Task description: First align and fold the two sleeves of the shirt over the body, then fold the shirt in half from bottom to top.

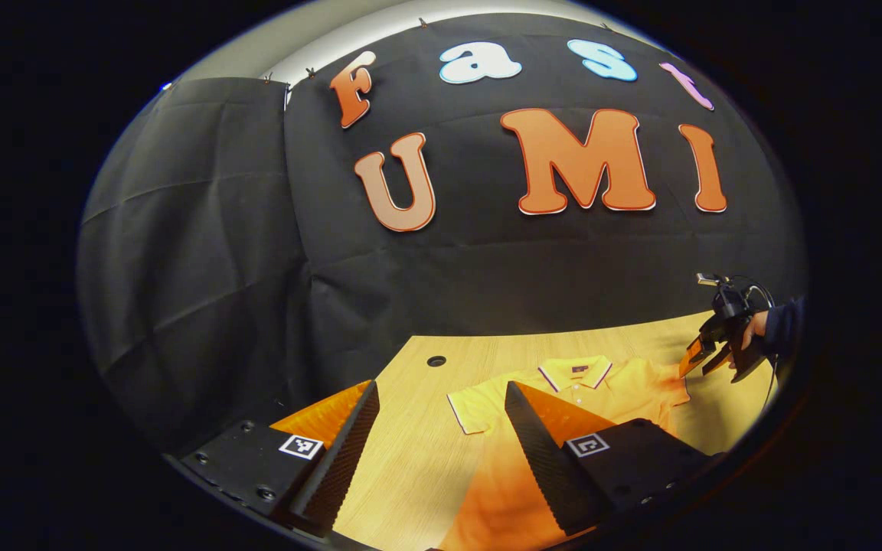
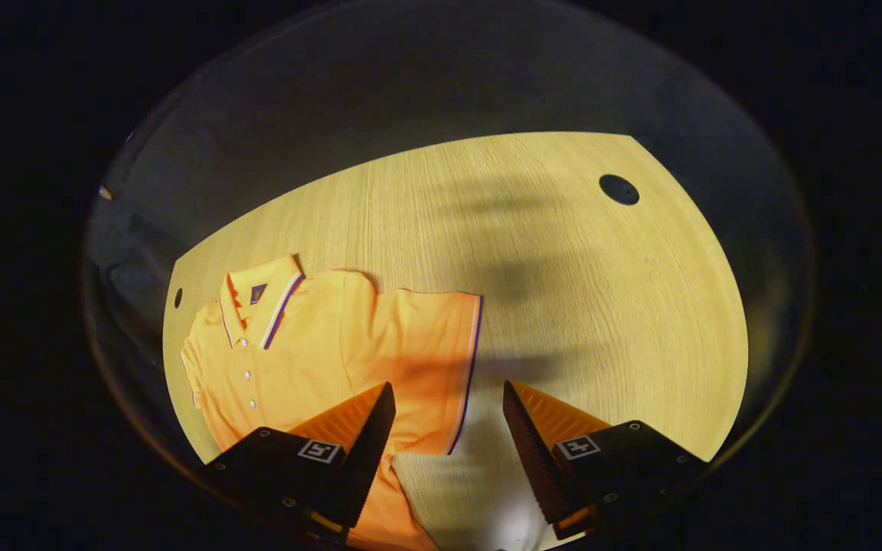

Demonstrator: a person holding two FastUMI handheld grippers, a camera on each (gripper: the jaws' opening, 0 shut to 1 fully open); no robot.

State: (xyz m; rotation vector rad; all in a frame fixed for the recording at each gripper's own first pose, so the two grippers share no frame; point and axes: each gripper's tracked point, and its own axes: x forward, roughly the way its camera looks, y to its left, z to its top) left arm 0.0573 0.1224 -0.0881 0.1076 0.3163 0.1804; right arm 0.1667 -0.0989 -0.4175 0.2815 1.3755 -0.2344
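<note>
Over the table (image 2: 563, 252) we hold both grippers (image 1: 441, 428) (image 2: 449, 428) wide apart and empty, the right poised above the shirt's (image 2: 318, 344) sleeve (image 2: 433, 360) for folding.

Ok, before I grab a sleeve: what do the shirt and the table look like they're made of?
The shirt looks like soft matte knit cloth, probably cotton polo fabric: it lies limp, with a striped collar and small buttons. The table looks like light wood or wood-look laminate: straight grain lines, smooth low sheen. Which of the two I cannot tell.

shirt (image 2: 318, 344): soft matt knit cloth (ribbed collar) | table (image 2: 563, 291): smooth pale wood grain, faint sheen
</note>
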